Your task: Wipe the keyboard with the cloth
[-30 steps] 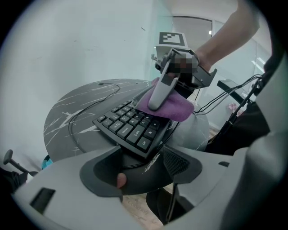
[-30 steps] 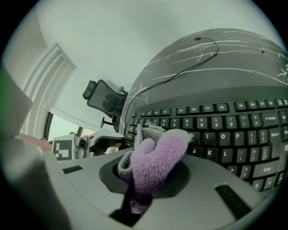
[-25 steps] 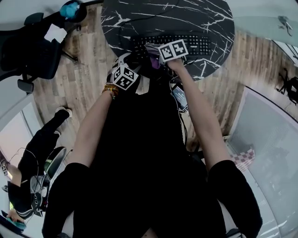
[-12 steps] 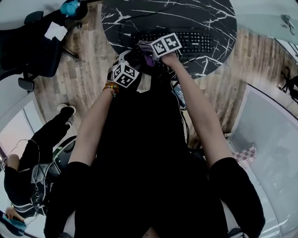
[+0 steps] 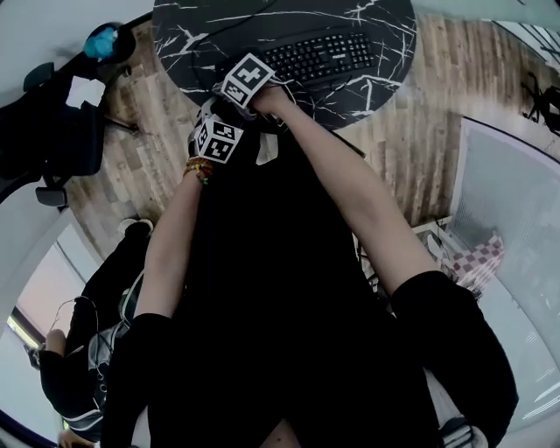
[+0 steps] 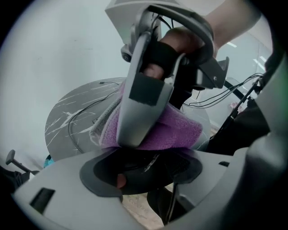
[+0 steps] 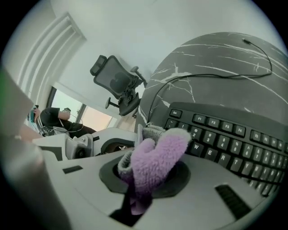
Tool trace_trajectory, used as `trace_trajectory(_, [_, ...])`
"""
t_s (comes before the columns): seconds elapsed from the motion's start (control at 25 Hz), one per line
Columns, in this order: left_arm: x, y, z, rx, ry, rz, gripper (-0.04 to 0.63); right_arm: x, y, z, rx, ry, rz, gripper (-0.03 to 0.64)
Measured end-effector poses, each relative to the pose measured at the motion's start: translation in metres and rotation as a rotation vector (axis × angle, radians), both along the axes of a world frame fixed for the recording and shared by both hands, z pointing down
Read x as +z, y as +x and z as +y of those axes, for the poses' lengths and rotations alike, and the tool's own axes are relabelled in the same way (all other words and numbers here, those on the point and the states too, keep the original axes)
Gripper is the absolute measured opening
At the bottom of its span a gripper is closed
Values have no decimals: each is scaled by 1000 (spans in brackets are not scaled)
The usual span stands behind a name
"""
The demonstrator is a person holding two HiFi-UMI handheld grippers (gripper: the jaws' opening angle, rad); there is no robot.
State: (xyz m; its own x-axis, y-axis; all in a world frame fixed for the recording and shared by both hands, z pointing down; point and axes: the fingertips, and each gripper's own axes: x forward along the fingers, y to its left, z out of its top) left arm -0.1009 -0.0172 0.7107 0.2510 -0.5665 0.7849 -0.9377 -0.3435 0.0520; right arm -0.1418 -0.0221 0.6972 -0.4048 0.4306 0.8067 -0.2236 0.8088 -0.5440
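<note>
The right claw is clamped on the purple cloth, which bulges out of its jaws as a fluffy wad with a grey edge. Bunching it this way likely gives a soft pad to press onto the keys rather than a loose flap. The wad sits just over the left end of the keyboard, near its top-left corner, which looks like a starting point for a sweep along the rows; whether it touches the keys cannot be told. The keyboard lies near the front edge of the round black marble-patterned table, within easy reach, its cable trailing off across the top. The left claw is held low, close to the body and just beneath the right one, its jaws slightly apart with nothing between them, seemingly kept out of the way. Key letters can be read in the right gripper view: Esc, then W, E, R and the digits above them. No brand name shows, and the marker cubes carry only black-and-white squares.
</note>
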Motion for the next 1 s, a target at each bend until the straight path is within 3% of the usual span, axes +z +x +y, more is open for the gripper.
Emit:
trace_trajectory(0.08, [0, 0, 2, -6, -13, 8, 285, -9, 3, -5, 41, -39, -40, 77])
trace_trajectory(0.2, [-10, -3, -3, -40, -16, 63, 285, -49, 13, -45, 206, -79, -190, 78])
trace_trajectory(0.32, [-45, -4, -15, -49, 87, 70, 285, -101, 35, -95, 367, -68, -342, 80])
trace_trajectory(0.4, [-77, 1, -33, -45, 178, 79, 284, -138, 48, -122, 421, -10, -426, 81])
trace_trajectory(0.64, [-205, 14, -99, -58, 514, 81, 258, -258, 81, -157, 490, 326, -674, 83])
trace_trajectory(0.8, [-296, 19, -108, -128, 725, 69, 231, -334, 104, -148, 531, 560, -816, 84])
trace_trajectory(0.92, [-348, 27, -92, -193, 831, 74, 193, -380, 132, -126, 566, 800, -853, 86])
trace_trajectory(1.0, [-373, 33, -74, -244, 883, 73, 141, -402, 149, -108, 655, 960, -845, 86])
